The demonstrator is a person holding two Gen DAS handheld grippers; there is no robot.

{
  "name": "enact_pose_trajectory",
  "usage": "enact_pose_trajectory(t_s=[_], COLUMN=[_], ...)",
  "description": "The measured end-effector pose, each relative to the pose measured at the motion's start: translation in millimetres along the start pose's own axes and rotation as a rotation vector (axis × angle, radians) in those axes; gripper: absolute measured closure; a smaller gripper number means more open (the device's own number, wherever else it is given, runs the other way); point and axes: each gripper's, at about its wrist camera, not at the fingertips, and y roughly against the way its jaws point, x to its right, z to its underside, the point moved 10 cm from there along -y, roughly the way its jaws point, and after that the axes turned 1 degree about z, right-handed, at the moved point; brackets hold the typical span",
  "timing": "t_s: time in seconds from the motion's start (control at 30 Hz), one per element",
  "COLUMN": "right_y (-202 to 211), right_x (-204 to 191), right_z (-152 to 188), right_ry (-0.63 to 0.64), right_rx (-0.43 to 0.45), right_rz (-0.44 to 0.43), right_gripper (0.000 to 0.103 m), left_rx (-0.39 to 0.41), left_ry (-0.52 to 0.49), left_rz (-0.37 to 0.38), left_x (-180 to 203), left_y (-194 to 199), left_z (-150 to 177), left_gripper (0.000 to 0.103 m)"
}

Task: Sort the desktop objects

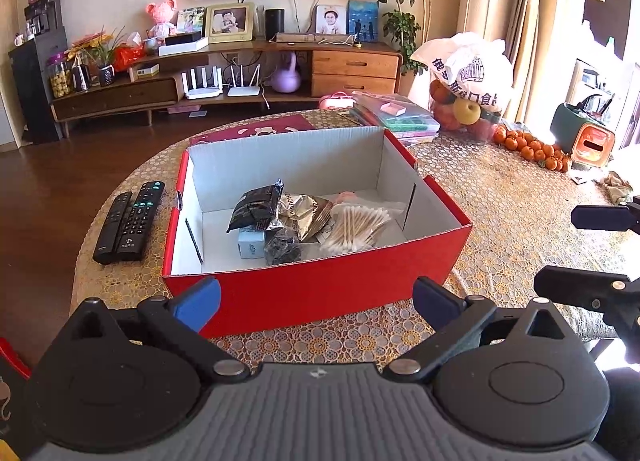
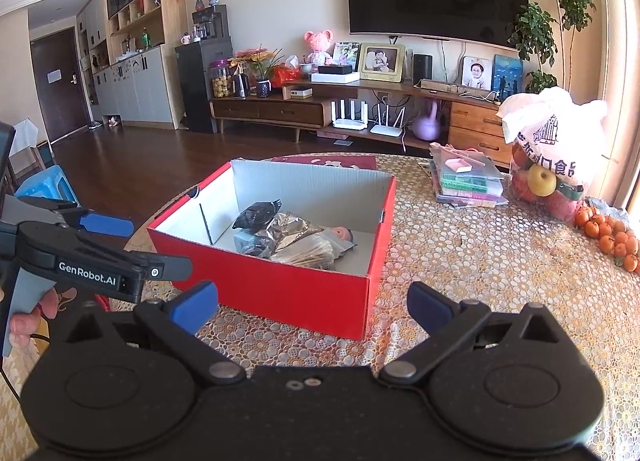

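A red cardboard box (image 1: 320, 297) (image 2: 280, 293) with a white inside stands on the round table. In it lie a black packet (image 1: 256, 207) (image 2: 256, 215), a silver foil packet (image 1: 302, 213) (image 2: 294, 235), a bag of cotton swabs (image 1: 356, 227) (image 2: 308, 255), a small blue box (image 1: 251, 243) and a black bundle (image 1: 282, 251). My left gripper (image 1: 316, 303) is open just before the box's near wall, with nothing between its blue fingers. My right gripper (image 2: 312, 307) is open too, empty, near the box's front right corner. The left gripper (image 2: 100, 237) also shows at the left of the right wrist view.
Two black remotes (image 1: 130, 221) lie left of the box. A stack of plastic cases (image 1: 394, 117) (image 2: 466, 181), a bag of fruit (image 1: 466, 81) (image 2: 552, 157) and several small oranges (image 1: 532, 149) (image 2: 612, 239) sit at the table's far right. A blue stool (image 2: 44, 185) stands at the left.
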Motion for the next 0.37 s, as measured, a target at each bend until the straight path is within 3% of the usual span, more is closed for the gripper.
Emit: enact_pose_trajectory(t_s=[0.37], right_y=[-0.4], right_x=[6.5], right_z=[3.3], right_ry=[-0.033], right_rx=[-0.005], right_rz=[0.002], right_gripper=[0.001], left_rx=[-0.009], left_ry=[-0.017], left_rz=[0.023], left_x=[8.9], left_y=[2.5], left_z=[3.6], left_gripper=[0.0])
